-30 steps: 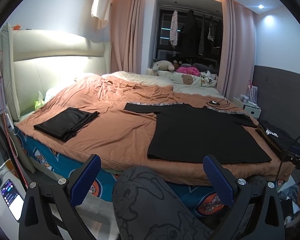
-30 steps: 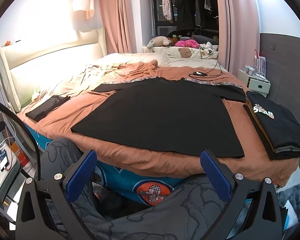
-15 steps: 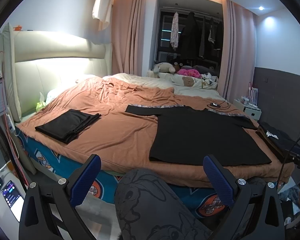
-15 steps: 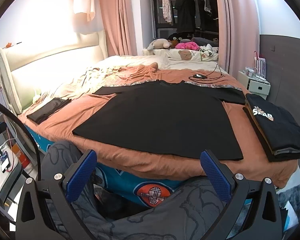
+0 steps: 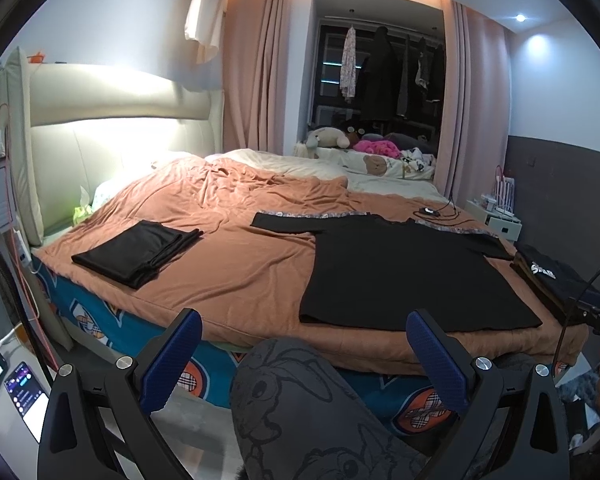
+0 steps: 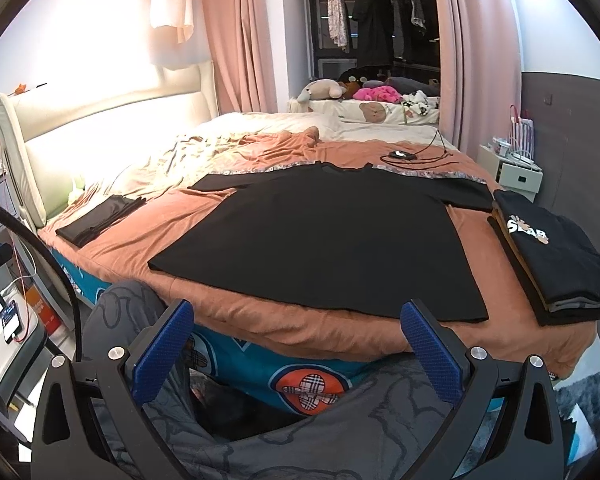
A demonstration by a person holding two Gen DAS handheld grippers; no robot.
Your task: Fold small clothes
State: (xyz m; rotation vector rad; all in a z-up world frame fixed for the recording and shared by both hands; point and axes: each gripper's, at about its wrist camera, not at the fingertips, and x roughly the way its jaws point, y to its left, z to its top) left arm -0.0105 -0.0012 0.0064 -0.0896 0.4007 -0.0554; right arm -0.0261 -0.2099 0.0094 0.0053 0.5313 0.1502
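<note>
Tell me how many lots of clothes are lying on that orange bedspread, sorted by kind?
Spread-out black T-shirt: 1
Folded stack of shirts: 1
Folded black garment lying by itself: 1
Total: 3 lots. How many shirts are in the stack cannot be counted.

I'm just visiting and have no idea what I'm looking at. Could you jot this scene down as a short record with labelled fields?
Setting: bedroom, bed with orange blanket
Garment to fold: black T-shirt spread flat, sleeves out, unfolded
Already folded: stack of folded clothes right of it; folded black garment on the left
Left tongs: open, empty, held short of the bed
Right tongs: open, empty, held short of the bed
Contact with T-shirt: none
</note>
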